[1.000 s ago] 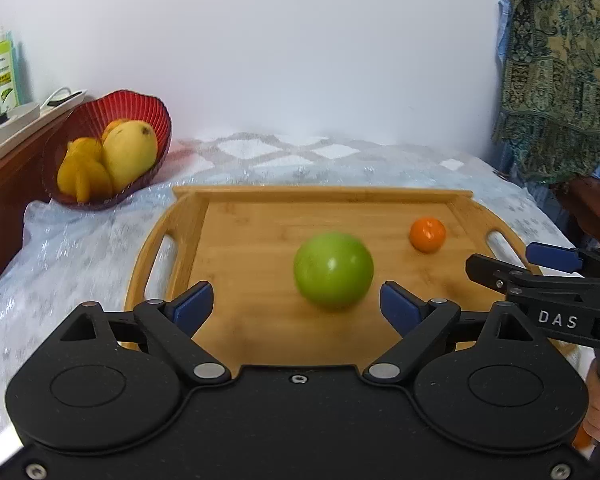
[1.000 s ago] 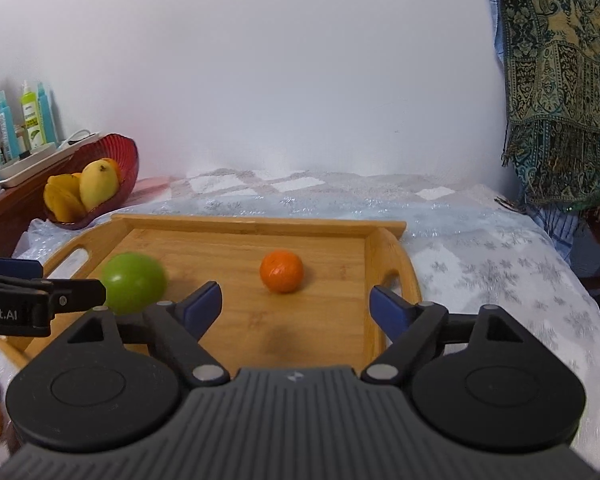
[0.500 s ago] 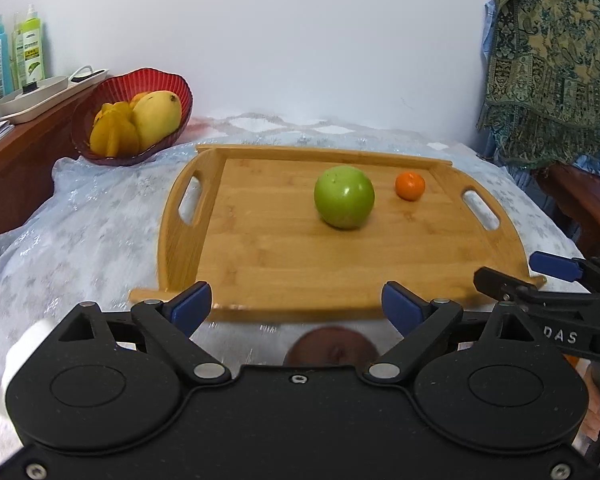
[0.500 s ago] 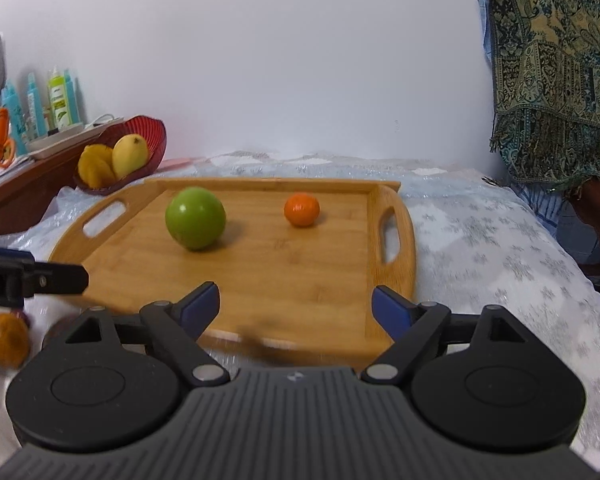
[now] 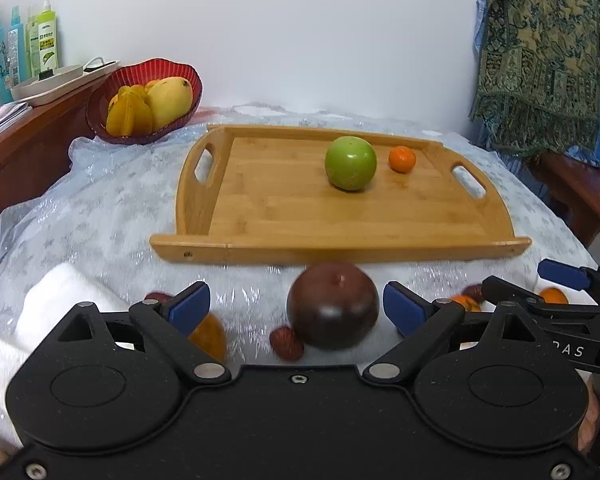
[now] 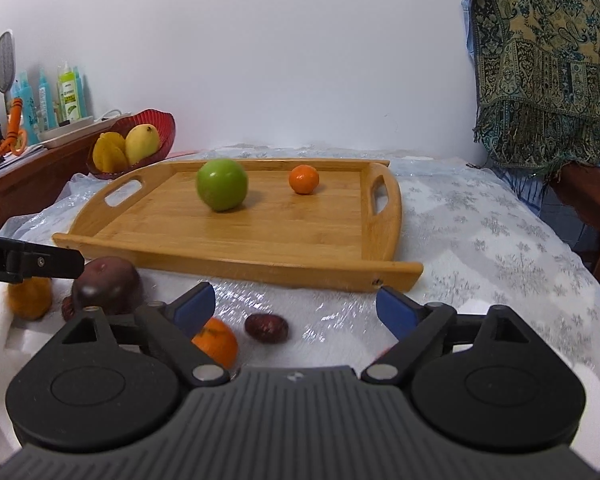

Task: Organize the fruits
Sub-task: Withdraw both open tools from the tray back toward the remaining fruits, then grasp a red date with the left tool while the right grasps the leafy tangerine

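Observation:
A wooden tray (image 5: 204,248) on the covered table carries a green apple (image 5: 351,163) and a small orange (image 5: 401,159). Before the tray's near rim lies a dark purple round fruit (image 5: 332,306), between the fingers of my open left gripper (image 5: 296,306) with the pads off it. A red date (image 5: 286,343) and an orange fruit (image 5: 210,336) lie beside it. In the right wrist view, my right gripper (image 6: 296,307) hangs over a date (image 6: 266,327) and a tangerine (image 6: 216,344). Its jaws are opening and grip nothing. The apple (image 6: 221,184) sits far ahead.
A red bowl (image 5: 156,66) with a mango and starfruit stands at the table's back left. Bottles line a wooden sideboard (image 5: 28,148) on the left. A patterned cloth (image 5: 540,60) hangs over furniture on the right. White cloth (image 5: 60,296) lies near left.
Both grippers have drawn back from the tray toward the table's near edge. The green apple stays on the tray. The dark fruit and small loose fruits have come into view.

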The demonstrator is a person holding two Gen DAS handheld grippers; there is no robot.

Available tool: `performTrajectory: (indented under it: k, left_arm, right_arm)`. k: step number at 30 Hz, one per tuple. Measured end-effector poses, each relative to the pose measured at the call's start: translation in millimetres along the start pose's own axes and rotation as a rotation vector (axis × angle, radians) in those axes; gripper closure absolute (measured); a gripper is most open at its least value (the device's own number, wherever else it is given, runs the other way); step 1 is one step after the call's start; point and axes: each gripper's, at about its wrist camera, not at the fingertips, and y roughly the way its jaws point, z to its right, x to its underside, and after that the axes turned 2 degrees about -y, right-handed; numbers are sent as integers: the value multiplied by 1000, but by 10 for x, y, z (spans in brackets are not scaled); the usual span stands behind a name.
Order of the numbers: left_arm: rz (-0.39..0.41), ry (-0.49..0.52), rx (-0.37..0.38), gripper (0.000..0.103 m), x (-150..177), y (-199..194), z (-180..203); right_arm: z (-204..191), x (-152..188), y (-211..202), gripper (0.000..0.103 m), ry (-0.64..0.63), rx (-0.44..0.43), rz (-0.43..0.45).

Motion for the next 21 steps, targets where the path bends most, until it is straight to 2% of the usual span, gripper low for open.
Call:
performTrajectory:
  k: [9, 21]
  left_arm:
    - [-12, 20, -9, 9, 174, -69, -2]
    - [-7, 46, -25, 8, 319, -77, -16]
  right_arm:
    - [-145, 119, -98, 7, -35, 16, 12]
    - [-304, 219, -140, 7, -87, -27, 6]
